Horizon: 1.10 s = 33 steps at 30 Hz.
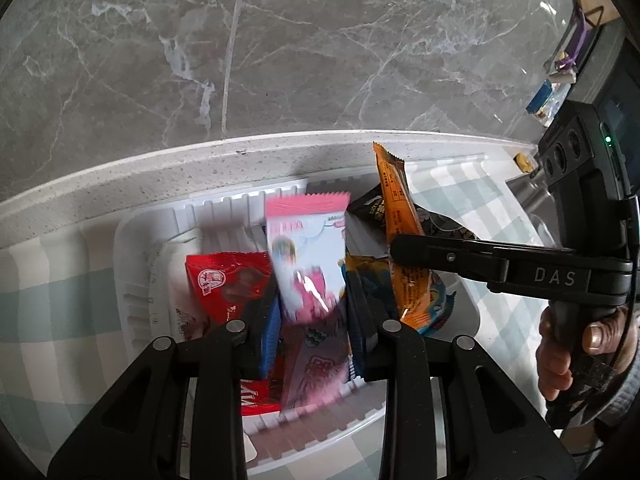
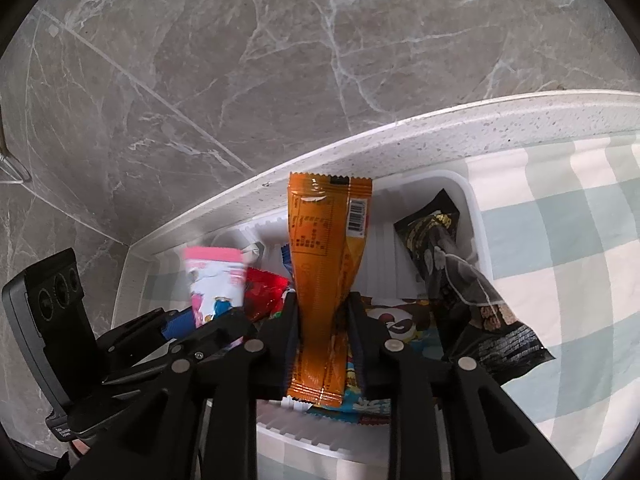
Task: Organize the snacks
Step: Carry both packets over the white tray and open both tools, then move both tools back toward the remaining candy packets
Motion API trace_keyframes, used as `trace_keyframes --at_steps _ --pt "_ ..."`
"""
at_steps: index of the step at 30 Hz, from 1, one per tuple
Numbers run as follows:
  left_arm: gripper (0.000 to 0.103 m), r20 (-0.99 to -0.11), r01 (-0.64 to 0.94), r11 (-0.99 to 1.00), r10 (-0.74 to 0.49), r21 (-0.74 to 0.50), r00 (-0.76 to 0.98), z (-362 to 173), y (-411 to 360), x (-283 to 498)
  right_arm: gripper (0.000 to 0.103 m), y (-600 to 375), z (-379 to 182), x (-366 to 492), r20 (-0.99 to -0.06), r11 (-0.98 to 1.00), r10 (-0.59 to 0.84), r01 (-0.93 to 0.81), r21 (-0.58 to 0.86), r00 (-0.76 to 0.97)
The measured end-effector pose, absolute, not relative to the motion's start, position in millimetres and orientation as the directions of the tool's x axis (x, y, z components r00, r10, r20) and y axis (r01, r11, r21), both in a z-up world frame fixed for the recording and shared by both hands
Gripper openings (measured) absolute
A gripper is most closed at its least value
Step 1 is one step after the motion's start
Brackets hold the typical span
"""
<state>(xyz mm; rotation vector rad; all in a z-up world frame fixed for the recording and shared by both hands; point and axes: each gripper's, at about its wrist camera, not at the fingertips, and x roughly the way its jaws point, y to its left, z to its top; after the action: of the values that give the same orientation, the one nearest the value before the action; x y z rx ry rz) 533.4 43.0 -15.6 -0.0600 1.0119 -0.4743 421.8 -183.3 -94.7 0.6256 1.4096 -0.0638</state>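
My left tongs point(image 1: 310, 300) grip the pink-and-white foil snack packet point(image 1: 306, 248) and my right tongs point(image 2: 322, 320) clench the long orange foil snack sachet point(image 2: 324, 264), both over the white ribbed plastic basket point(image 1: 136, 240) on the checked table. I'd lower each slowly, upright, into free gaps. Both packets stand lengthwise, top seams toward the basket's far wall.

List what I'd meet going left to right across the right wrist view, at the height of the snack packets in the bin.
Left hand-held gripper → pink-and-white packet it holds → red packet → orange packet held by the right hand-held gripper → black packet draped over the white bin wall → checked cloth.
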Motion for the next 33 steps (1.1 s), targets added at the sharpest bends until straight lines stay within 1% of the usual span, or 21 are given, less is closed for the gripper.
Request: trace_keyframes --at_steps 8,16,31,33 --pt "0.029 -0.796 0.355 0.912 -0.368 -0.208 0.481 -8 37 529 0.034 -184 -84 422 -0.932 0.850 0.297 0.387 0.357 0.208" --pt "0.029 -0.777 0.375 0.915 -0.341 -0.147 0.529 7 28 515 0.034 -181 -69 417 -0.932 0.860 0.282 0.370 0.351 0.228" --pt "0.030 -0.738 0.419 0.906 -0.322 -0.059 0.593 53 21 463 0.037 -158 -4 369 -0.932 0.913 0.217 0.278 0.299 0.289" --pt "0.030 -0.735 0.428 0.903 -0.320 -0.045 0.597 56 17 455 0.040 -155 3 360 -0.933 0.917 0.209 0.272 0.291 0.294"
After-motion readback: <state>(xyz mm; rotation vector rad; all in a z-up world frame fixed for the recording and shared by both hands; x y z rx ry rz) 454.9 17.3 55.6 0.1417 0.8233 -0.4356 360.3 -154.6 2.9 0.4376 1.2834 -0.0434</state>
